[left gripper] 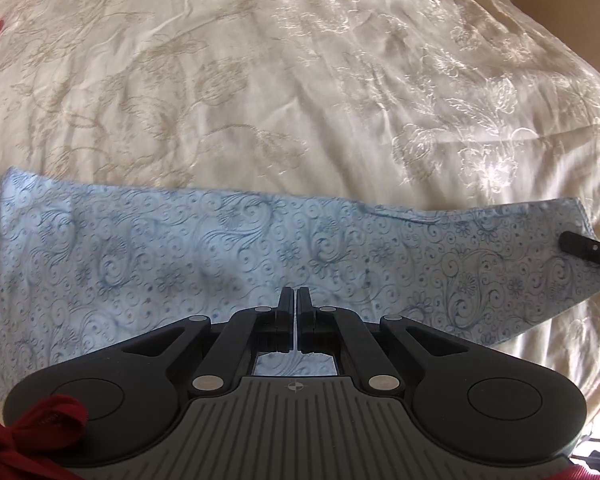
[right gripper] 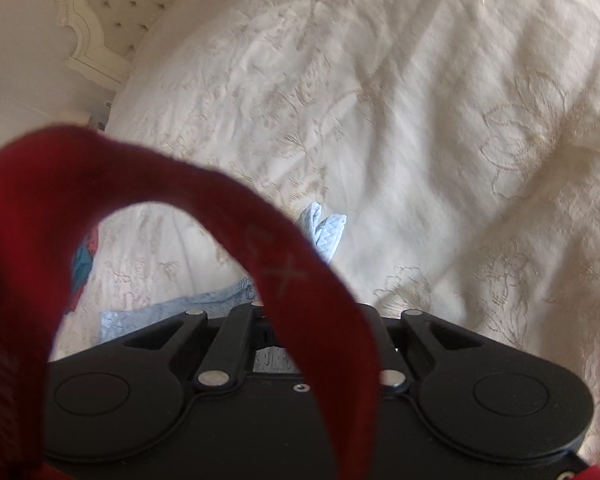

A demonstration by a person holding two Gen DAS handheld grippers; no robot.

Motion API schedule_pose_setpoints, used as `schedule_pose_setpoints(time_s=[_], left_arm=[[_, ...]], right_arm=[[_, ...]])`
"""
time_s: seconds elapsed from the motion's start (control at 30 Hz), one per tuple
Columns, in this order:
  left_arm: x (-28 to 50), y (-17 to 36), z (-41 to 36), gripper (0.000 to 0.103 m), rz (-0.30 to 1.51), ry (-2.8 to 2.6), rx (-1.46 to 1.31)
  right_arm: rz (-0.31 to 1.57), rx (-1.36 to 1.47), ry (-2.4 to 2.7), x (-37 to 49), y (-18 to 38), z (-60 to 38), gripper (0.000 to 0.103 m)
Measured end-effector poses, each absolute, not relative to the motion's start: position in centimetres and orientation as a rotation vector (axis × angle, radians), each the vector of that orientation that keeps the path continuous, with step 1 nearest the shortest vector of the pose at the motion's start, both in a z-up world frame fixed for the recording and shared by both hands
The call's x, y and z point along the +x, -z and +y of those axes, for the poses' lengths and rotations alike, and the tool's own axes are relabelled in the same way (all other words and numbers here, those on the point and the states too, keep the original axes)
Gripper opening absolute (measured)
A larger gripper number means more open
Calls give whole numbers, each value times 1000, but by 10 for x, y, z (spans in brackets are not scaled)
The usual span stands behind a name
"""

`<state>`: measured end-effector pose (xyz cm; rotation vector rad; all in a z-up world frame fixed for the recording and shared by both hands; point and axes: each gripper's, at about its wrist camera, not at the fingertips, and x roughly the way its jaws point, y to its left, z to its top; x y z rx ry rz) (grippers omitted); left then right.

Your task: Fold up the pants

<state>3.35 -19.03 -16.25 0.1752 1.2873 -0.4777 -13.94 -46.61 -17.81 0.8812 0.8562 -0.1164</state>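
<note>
On the cream bedspread the blue patterned pants lie flat as a long band. Left gripper hovers above them, pinched empty. Right gripper sits at the hem end; a red strap hides its jaws, so I cannot tell its grip. Next, I judge, the hem gets carried across toward the opposite end.

I am in a home bedroom: a wide bed covered by a cream embroidered floral bedspread, with a tufted, carved cream headboard behind
</note>
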Motion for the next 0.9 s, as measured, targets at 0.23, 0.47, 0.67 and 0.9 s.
schedule_pose_setpoints(time_s=[0.23,0.47,0.67,0.9], left_arm=[[35,192,-233,2,1286,582,232],[37,184,-216,2,1257,573,196],[51,149,-124,2,1220,446,76],[56,139,-11,2,1242,287,51]], right_arm=[[818,869,109,-134,145,-452,19],[806,860,83,-117,124,-426,20],[765,829,-5,-86,93,-376,20],[791,760,-149,-36,88,-283,21]])
